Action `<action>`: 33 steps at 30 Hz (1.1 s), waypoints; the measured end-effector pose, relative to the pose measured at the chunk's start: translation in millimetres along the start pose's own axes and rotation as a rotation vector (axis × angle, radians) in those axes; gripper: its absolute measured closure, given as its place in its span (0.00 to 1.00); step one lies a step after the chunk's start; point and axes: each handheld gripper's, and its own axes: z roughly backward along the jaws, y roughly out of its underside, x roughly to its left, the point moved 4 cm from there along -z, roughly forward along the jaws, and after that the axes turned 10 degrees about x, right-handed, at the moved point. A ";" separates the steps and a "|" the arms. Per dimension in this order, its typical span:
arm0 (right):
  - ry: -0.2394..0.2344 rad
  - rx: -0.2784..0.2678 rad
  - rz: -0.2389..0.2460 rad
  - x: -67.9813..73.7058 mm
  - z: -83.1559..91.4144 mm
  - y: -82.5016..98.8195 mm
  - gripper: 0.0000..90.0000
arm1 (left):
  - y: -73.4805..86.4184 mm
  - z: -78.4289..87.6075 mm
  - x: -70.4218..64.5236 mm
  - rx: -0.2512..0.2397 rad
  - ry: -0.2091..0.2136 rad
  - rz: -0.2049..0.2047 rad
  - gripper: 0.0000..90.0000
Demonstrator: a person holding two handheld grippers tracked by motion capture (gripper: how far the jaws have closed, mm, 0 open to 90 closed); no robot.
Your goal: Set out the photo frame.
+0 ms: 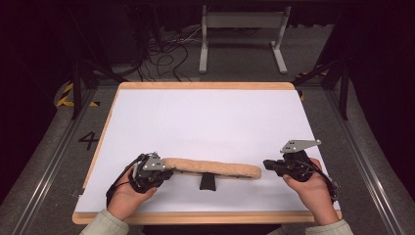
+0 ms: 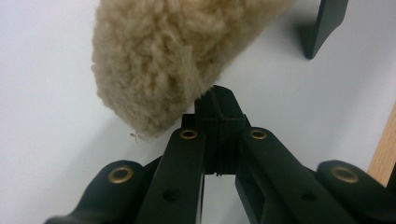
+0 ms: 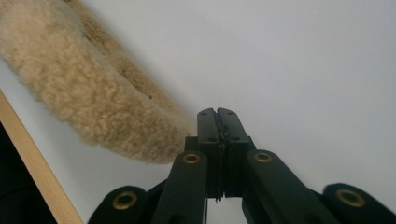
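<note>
- The left gripper (image 2: pixel 219 100) has its jaws pressed together with nothing between them; their tips sit just beside the near end of a tan fleecy pad (image 2: pixel 177 56), at its lower edge.
- The right gripper (image 3: pixel 217 114) also has its jaws pressed flat against each other, empty, with the tips right beside the pad's other end (image 3: pixel 93 112).
- In the high view the fleecy pad (image 1: pixel 215 168) lies as a long strip across the near part of the white surface (image 1: pixel 210 117), stretching between the left gripper (image 1: pixel 164 169) and the right gripper (image 1: pixel 268 165).
- A small black wedge-shaped piece (image 1: pixel 207 181) rests on the surface just in front of the pad's middle; it also stands in the left gripper view (image 2: pixel 324 25).
- A hand holds each gripper from the near edge, the left hand (image 1: pixel 126 196) and the right hand (image 1: pixel 313 191).
- A light wooden rim (image 1: pixel 205 85) borders the surface.
</note>
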 end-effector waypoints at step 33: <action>-0.002 0.099 0.098 20.2 -13.5 -0.2 1.00 | -20.0 -25.6 17.1 0.010 0.045 0.097 1.00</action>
